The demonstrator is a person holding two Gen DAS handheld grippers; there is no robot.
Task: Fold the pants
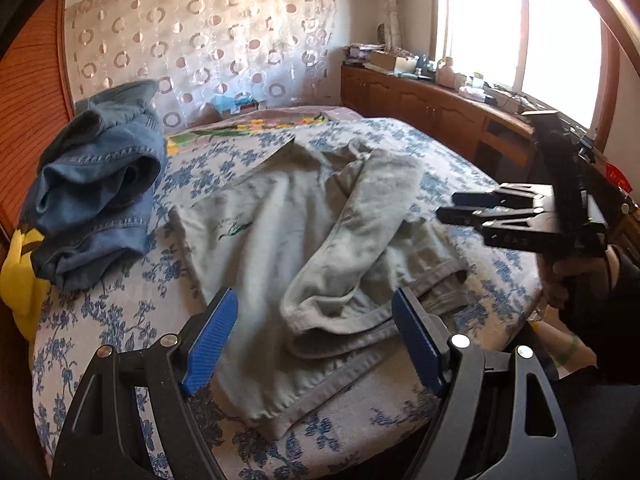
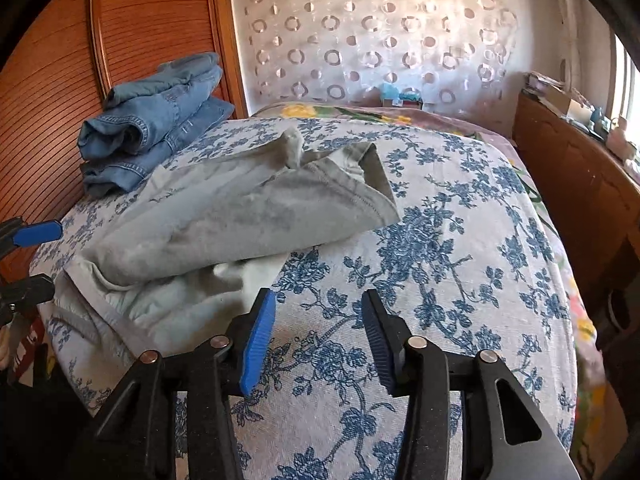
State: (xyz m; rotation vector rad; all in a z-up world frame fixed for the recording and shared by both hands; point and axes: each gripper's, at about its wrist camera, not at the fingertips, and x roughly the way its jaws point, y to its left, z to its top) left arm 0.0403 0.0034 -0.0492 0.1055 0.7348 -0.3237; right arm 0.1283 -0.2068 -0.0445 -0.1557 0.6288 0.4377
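Pale grey-green pants point(image 1: 304, 232) lie rumpled on the blue-flowered bedspread point(image 1: 100, 320), legs partly folded over each other. My left gripper point(image 1: 314, 320) is open and empty, just above the near waistband edge. The pants also show in the right wrist view point(image 2: 224, 216), left of centre. My right gripper point(image 2: 318, 320) is open and empty over bare bedspread point(image 2: 440, 240), to the right of the pants. The right gripper also shows at the right of the left wrist view point(image 1: 452, 206), held above the bed. The left gripper's fingertips point(image 2: 40, 232) show at the left edge of the right wrist view.
Folded blue jeans point(image 1: 100, 184) lie at the bed's far left by a wooden wardrobe point(image 2: 60, 80); they also show in the right wrist view point(image 2: 156, 120). A yellow garment point(image 1: 20, 280) lies beside them. A wooden cabinet point(image 1: 420, 100) with clutter runs under the window at right.
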